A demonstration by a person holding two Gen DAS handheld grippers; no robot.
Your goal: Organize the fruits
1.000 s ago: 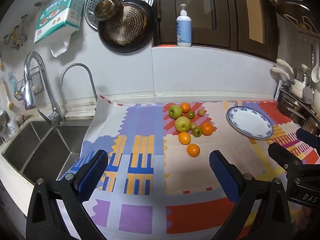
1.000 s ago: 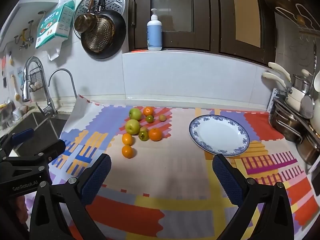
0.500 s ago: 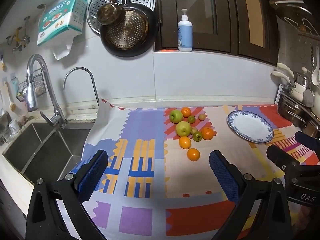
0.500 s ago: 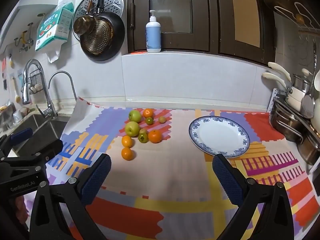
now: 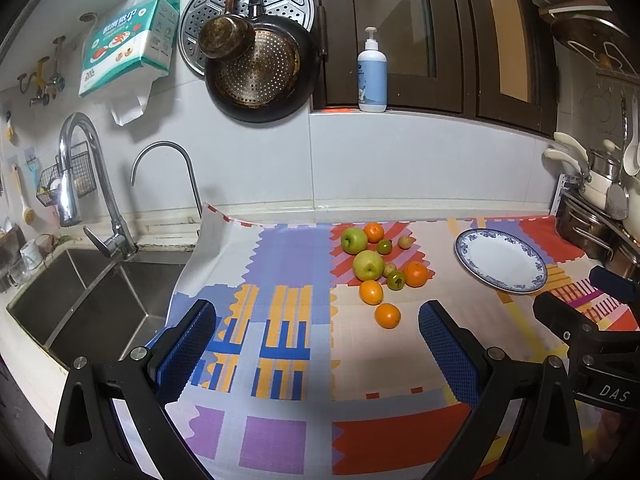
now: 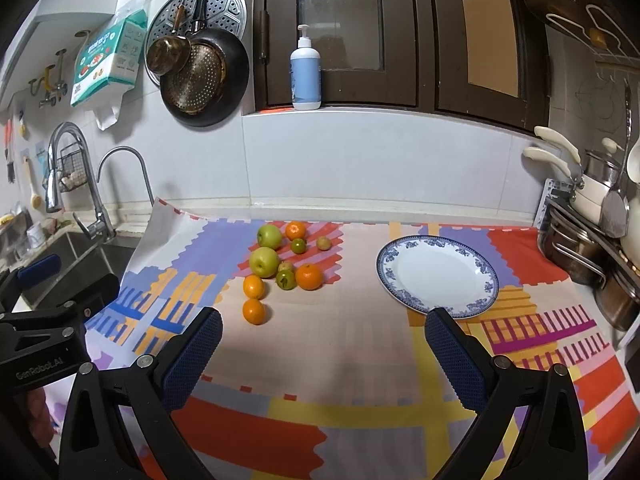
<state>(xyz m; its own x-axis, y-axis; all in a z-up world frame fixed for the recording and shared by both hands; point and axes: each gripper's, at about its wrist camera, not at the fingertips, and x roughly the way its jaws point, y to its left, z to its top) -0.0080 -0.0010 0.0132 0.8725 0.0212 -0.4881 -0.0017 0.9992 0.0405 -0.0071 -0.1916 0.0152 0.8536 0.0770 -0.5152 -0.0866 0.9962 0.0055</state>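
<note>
A cluster of fruit lies on the patterned mat: two green apples, several oranges and a few small green and brownish fruits. A blue-rimmed white plate sits empty to their right. My left gripper hangs open above the mat, short of the fruit. My right gripper is open too, hovering between the fruit and the plate with nothing held.
A steel sink with two taps lies left of the mat. Pots and utensils crowd the right edge. Pans hang on the wall and a pump bottle stands on the ledge.
The left gripper has drawn back slightly, so the fruit and plate look smaller and farther. The right gripper's view has barely shifted. Both stay open; no fruit has moved.
</note>
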